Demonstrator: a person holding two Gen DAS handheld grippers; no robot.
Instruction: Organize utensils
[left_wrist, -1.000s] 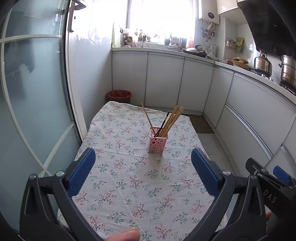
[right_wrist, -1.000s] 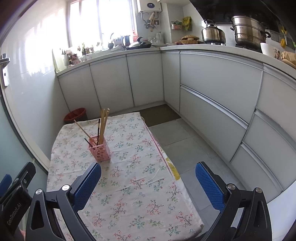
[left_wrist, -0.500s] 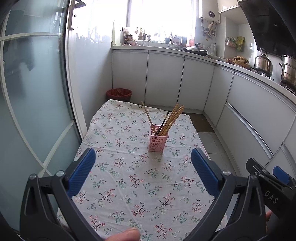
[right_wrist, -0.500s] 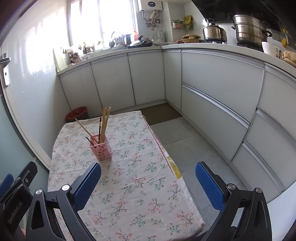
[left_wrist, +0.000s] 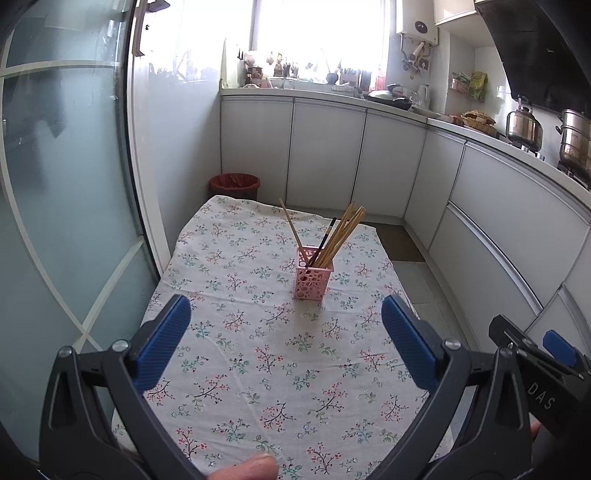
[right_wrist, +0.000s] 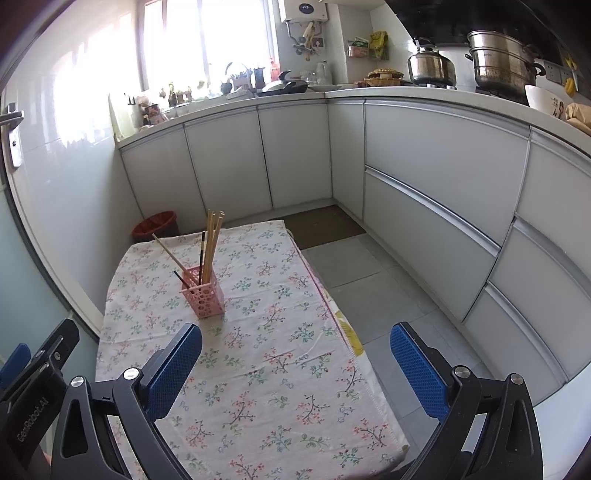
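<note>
A pink perforated holder (left_wrist: 312, 275) stands upright near the middle of the table with the floral cloth (left_wrist: 258, 354). Several wooden chopsticks (left_wrist: 341, 234) and a dark one lean out of it. The holder also shows in the right wrist view (right_wrist: 204, 293), with its chopsticks (right_wrist: 212, 245). My left gripper (left_wrist: 286, 339) is open and empty, held above the near part of the table, well short of the holder. My right gripper (right_wrist: 295, 369) is open and empty, over the table's right edge, to the right of the holder.
A red waste bin (left_wrist: 234, 185) stands on the floor beyond the table's far end. White cabinets (right_wrist: 436, 177) run along the back and right. A glass door (left_wrist: 66, 206) is on the left. Tiled floor (right_wrist: 373, 288) lies right of the table.
Both grippers have drawn back and risen slightly, so the holder looks a little farther away. Both stay open and empty.
</note>
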